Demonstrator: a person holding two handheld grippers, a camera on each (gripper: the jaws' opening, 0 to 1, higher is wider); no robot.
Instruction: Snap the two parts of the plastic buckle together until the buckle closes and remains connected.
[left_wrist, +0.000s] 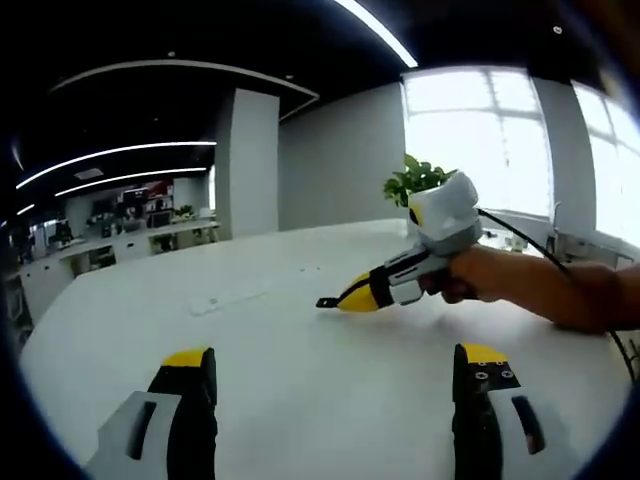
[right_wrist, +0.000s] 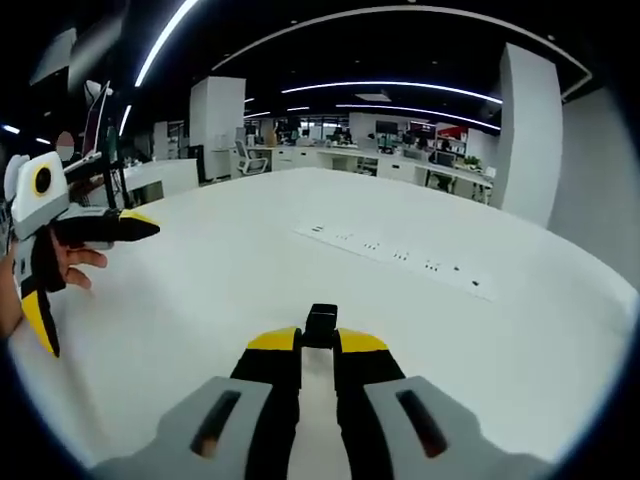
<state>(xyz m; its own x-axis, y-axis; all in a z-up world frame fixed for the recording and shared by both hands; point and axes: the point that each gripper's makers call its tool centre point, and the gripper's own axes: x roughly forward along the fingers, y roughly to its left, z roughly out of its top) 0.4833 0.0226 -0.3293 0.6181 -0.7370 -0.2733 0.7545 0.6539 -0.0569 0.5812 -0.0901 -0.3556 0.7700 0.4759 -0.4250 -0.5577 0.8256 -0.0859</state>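
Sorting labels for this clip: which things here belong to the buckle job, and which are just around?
Job:
black buckle part, clamped in the right gripper
left gripper, open, holding nothing
white table

Just around:
potted plant
power strip set in the table
office desks behind

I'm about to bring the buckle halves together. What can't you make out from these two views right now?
- Black buckle part in the right gripper: small, its rear hidden between the jaws in the right gripper view; which half it is, unclear.
- In the left gripper view it is a tiny dark tip.
- Left gripper stands open; whether it holds anything, cannot tell.
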